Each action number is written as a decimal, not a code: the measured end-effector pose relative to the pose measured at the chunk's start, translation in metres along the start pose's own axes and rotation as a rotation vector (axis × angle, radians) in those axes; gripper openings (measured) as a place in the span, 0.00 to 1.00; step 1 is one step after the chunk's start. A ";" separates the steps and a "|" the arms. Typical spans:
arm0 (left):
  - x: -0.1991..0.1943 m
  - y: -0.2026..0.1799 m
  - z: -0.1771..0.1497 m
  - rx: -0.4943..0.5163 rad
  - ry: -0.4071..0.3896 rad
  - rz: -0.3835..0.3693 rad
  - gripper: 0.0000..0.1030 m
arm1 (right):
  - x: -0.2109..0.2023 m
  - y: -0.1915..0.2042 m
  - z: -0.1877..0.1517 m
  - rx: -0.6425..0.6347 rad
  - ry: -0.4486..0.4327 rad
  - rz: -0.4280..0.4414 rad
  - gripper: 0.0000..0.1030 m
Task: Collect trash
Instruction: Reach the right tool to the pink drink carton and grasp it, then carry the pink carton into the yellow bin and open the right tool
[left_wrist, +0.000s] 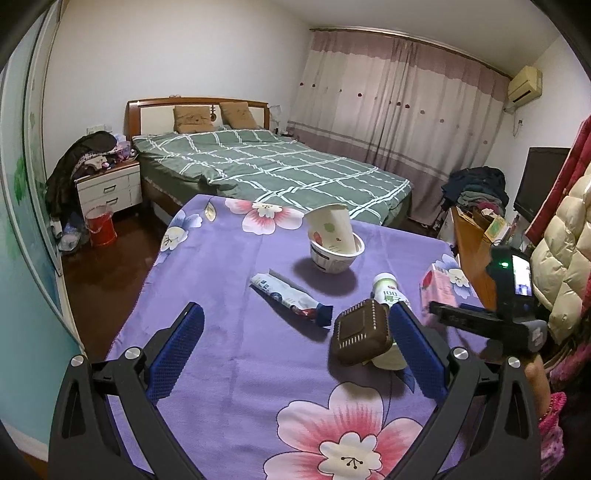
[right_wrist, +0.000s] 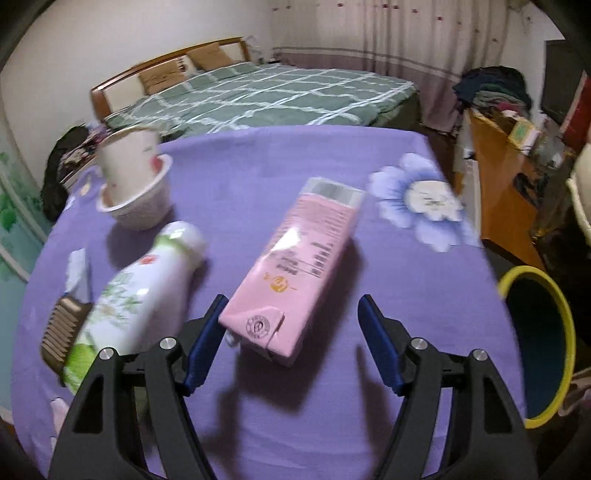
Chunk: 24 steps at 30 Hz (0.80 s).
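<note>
Trash lies on a purple flowered tablecloth (left_wrist: 229, 332). A pink carton (right_wrist: 295, 266) lies flat with its near end between the fingers of my open right gripper (right_wrist: 291, 325); it also shows in the left wrist view (left_wrist: 437, 291). A white bottle (right_wrist: 136, 291) lies on its side left of it. A brown ribbed box (left_wrist: 364, 330) sits against the bottle (left_wrist: 388, 290). A snack wrapper (left_wrist: 291, 297) lies mid-table. A paper cup (left_wrist: 330, 229) leans in a white bowl (left_wrist: 336, 256). My left gripper (left_wrist: 295, 321) is open and empty, above the table.
A yellow-rimmed bin (right_wrist: 539, 343) stands off the table's right edge. A wooden desk (right_wrist: 498, 184) with clutter is behind it. A bed (left_wrist: 266, 166) lies beyond the table. The right gripper's body (left_wrist: 513, 295) shows at the right of the left wrist view.
</note>
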<state>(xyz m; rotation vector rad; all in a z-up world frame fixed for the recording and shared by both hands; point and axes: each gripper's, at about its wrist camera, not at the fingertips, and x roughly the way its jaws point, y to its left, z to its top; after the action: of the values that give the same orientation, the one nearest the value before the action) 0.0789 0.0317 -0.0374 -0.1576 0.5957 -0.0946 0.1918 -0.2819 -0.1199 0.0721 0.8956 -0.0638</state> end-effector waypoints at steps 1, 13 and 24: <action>0.001 0.001 0.000 -0.005 0.003 -0.001 0.95 | -0.001 -0.006 -0.001 0.011 -0.005 -0.002 0.66; 0.012 -0.014 -0.006 0.019 0.036 -0.030 0.95 | 0.011 -0.010 -0.008 0.043 0.040 0.072 0.39; 0.019 -0.022 -0.010 0.032 0.057 -0.053 0.95 | -0.034 -0.043 -0.022 0.080 -0.046 0.117 0.35</action>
<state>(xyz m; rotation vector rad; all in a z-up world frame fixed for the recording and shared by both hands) 0.0881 0.0068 -0.0519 -0.1397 0.6465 -0.1605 0.1498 -0.3223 -0.1090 0.1966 0.8413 0.0076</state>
